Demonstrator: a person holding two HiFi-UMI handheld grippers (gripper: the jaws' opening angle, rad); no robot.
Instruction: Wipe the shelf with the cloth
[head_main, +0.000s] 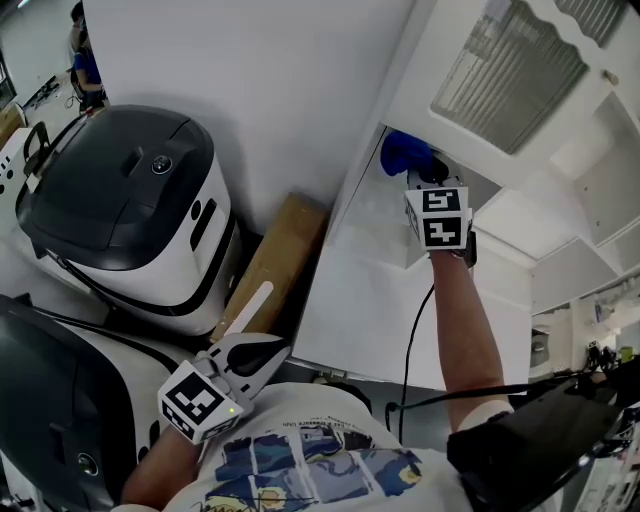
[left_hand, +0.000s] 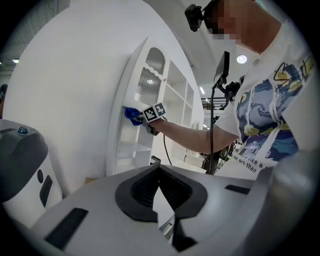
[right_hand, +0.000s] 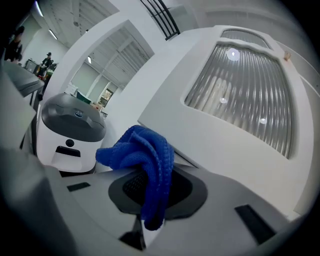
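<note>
My right gripper (head_main: 416, 166) is raised to the white shelf unit (head_main: 372, 268) and is shut on a bunched blue cloth (head_main: 403, 152). In the right gripper view the cloth (right_hand: 142, 152) hangs over the dark pads, close to the unit's white panel (right_hand: 200, 135) under a ribbed glass door (right_hand: 250, 90). The left gripper view shows the cloth (left_hand: 132, 115) at the edge of an upper shelf (left_hand: 131, 146). My left gripper (head_main: 258, 298) is held low by my chest, away from the shelf, shut with nothing in it (left_hand: 159, 172).
Two large white and dark grey machines (head_main: 130, 200) (head_main: 50, 400) stand at the left. A cardboard plank (head_main: 280, 255) leans between them and the shelf unit. A black cable (head_main: 408, 340) hangs from my right gripper. Lower shelf compartments (head_main: 570, 270) run to the right.
</note>
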